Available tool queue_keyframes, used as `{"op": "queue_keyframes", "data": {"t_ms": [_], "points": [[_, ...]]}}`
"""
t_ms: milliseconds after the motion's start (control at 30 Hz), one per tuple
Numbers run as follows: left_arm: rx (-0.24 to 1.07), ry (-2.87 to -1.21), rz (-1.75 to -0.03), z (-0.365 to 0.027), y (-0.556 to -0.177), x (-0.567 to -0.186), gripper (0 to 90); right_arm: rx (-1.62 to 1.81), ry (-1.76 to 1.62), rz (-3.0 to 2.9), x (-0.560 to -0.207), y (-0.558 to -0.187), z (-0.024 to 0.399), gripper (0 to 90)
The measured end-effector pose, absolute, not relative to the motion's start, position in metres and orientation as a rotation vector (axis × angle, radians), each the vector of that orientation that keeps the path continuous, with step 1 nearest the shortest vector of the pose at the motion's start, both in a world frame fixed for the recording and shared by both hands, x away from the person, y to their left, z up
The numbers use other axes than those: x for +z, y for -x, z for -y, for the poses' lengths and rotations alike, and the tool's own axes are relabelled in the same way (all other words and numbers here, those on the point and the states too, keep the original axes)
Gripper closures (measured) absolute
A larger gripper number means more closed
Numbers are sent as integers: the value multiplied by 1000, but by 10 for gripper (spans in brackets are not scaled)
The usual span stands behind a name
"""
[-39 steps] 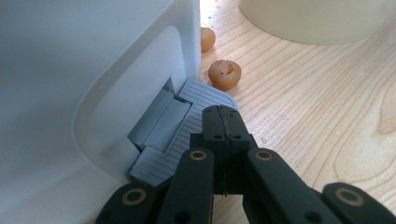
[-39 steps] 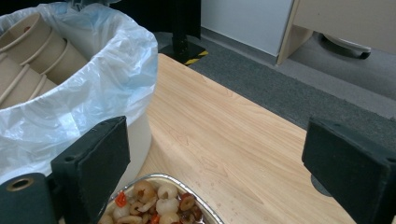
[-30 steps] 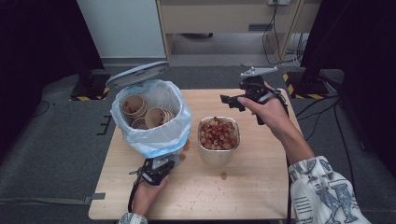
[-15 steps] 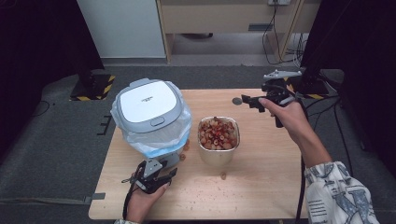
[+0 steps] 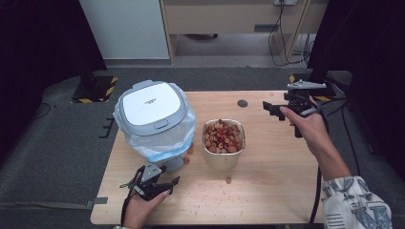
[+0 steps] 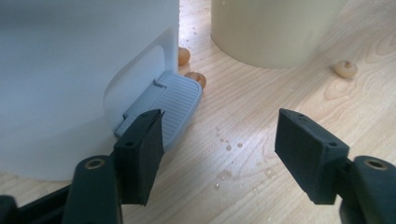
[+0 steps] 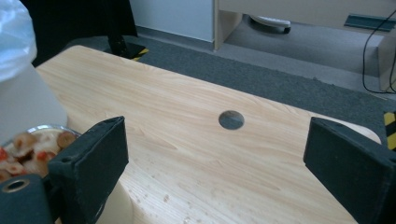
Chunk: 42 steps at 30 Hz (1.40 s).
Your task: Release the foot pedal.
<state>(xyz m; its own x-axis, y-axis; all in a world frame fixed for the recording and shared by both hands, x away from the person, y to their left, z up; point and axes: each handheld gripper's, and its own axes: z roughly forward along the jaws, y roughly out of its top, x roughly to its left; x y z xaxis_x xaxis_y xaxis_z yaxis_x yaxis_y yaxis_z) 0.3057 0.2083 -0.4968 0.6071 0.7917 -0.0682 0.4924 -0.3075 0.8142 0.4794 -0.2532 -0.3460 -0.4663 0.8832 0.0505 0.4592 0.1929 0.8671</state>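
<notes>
Left gripper [image 6: 219, 154] fingers just opened wide, holding nothing, bin pedal [image 6: 175, 100] at its 11 o'clock, long axis pointing away; right gripper [image 5: 282, 110] open, empty, far off the bin [image 5: 155, 121].

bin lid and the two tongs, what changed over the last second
The bin lid dropped shut. The left tongs have just been opening, nothing between them, beside the grey pedal. The right tongs swung out toward the table's right edge, open. The bowl and scattered bits stayed put.
</notes>
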Motion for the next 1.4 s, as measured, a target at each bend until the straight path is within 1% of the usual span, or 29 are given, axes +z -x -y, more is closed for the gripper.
{"op": "queue_keyframes", "data": {"t_ms": [233,433,800,1167,1400], "points": [[471,-2019,-1007,-217,-301,-498,282,1163,-1271,-2005,-371,-465,267,68],[493,-2013,-1028,-230,-297,-499,251,1143,-1299,-2014,-399,-449,277,65],[515,-1978,-1126,-256,-297,-502,211,1118,-1357,-2027,-442,-422,290,62],[525,-1970,-1222,-273,-302,-507,165,1060,-1434,-2091,-487,-408,283,66],[533,-1960,-1270,-282,-309,-512,154,1006,-1459,-2139,-502,-409,276,67]]}}
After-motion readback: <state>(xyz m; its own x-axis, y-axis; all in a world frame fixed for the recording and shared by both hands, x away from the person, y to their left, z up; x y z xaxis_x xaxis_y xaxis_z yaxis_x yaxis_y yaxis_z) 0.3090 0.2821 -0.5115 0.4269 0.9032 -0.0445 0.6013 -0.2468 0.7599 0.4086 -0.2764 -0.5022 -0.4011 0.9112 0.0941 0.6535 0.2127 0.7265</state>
